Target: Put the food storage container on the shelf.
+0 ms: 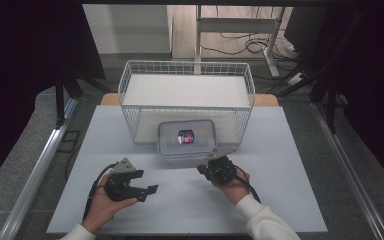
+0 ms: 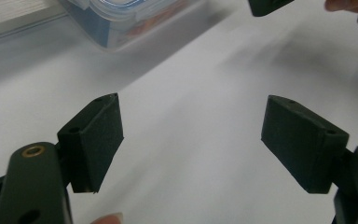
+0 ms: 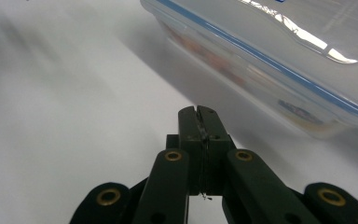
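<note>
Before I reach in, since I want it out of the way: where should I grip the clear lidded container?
Probably by its short ends, one gripper each. The clear lidded container lies flat and wide before the wire basket, likely too wide for one gripper. The left gripper is open; the right gripper is shut.

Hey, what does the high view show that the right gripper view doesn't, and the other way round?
High view: the white wire basket at the back of the table, the left hand-held gripper with its jaws apart, both of the person's hands, and a small red and blue item visible through the container's lid.

Right gripper view: the right hand-held gripper up close, with its jaws pressed together on nothing, and the blue seal line under the lid's rim.

Both: the clear lidded container and the white table it sits on.
</note>
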A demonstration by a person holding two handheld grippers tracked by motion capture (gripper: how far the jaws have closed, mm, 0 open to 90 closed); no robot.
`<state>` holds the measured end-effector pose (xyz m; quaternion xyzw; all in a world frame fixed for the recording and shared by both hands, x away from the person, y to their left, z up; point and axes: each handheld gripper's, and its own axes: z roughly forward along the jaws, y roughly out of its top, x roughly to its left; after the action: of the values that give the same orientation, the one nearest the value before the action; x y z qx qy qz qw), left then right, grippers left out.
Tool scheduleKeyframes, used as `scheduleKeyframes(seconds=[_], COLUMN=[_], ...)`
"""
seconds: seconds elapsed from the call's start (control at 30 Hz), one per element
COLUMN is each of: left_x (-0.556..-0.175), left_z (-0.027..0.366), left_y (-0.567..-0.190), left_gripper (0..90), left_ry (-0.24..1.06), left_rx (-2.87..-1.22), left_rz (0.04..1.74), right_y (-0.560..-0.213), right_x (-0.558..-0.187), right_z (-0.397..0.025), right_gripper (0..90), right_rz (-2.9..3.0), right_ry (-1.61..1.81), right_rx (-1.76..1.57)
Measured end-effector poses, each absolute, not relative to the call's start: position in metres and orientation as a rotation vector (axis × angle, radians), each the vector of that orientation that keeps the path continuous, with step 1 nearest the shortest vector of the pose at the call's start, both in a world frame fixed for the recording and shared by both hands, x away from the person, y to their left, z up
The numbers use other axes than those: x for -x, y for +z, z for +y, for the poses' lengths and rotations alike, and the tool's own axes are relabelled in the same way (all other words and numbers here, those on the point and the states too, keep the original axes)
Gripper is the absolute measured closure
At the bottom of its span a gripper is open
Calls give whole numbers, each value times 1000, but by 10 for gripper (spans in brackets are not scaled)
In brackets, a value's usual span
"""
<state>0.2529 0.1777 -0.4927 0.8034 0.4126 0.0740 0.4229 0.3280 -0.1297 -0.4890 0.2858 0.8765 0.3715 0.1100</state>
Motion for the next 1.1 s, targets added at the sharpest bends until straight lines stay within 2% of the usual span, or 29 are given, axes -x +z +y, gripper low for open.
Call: scheduleKeyframes(seconds=[0.6,1.1], left_x=[-253,-253], left_z=[181,182], left_y=[-494,-494], left_gripper=[208,207], left_ry=[181,183], left_rx=[-2007,-2005], left_rz=[1040,1039], right_y=[-505,-510], right_x=[-352,-363], right_z=[-94,-85], right_gripper=[892,892], right_rz=[2561,2537], right_ry=[1029,1036], right_rx=[-884,-913])
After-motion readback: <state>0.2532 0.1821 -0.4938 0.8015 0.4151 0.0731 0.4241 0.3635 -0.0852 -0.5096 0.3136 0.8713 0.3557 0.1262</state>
